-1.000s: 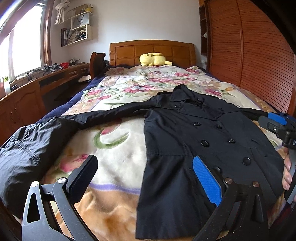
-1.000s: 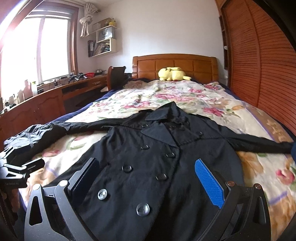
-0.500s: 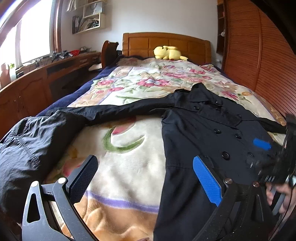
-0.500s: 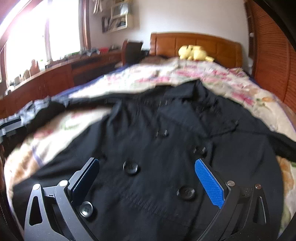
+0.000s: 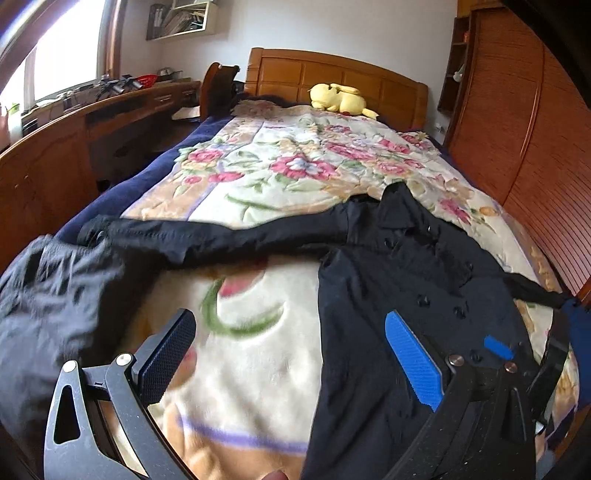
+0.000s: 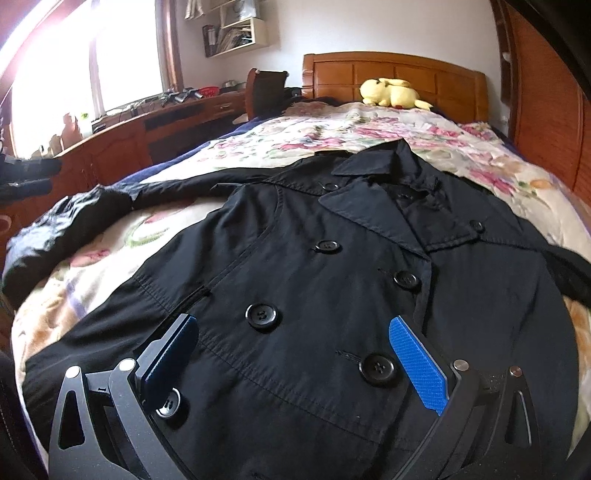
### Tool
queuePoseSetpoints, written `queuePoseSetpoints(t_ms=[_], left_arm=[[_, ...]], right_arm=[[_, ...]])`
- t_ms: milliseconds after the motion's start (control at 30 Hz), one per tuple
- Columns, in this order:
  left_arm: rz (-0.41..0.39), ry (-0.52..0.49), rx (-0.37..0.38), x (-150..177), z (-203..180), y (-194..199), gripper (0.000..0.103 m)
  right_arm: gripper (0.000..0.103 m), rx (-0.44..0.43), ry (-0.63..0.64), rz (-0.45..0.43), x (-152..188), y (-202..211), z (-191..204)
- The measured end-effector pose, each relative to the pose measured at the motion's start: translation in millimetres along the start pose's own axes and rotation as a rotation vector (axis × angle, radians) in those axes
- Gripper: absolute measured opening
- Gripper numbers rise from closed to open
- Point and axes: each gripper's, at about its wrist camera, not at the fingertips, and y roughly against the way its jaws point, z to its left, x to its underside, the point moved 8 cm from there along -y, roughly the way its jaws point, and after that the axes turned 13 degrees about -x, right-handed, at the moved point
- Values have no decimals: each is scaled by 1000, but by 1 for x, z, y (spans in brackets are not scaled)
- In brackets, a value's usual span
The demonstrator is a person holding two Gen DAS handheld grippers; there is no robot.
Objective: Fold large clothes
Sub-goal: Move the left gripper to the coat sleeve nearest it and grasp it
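Over the black coat [image 6: 314, 295] on the bed [image 5: 280, 173], we hold left tongs [image 5: 288, 354] and right tongs [image 6: 291, 354] apart, empty; we judge its hem corners the grip.

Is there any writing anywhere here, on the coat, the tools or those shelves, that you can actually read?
None is readable.
Coat: plain black, no label or brand showing.
Left gripper and right gripper: no markings visible.
Books on the wall shelf: any spine text is too small and blurred.
Desk: clutter too small to read.
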Motion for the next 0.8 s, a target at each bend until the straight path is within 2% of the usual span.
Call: queuePoseSetpoints(t_ms=[133, 267, 600, 800], left_arm=[[18, 20, 4, -20, 11, -24, 103], [44, 31, -1, -30, 23, -60, 103], [106, -26, -33, -38, 38, -150, 82], [156, -88, -65, -36, 47, -189, 82]], right_arm=[[103, -9, -32, 2, 2, 0, -5], [103, 5, 4, 20, 1, -7, 2], [103, 30, 71, 59, 3, -17, 15], [103, 27, 60, 59, 4, -16, 13]])
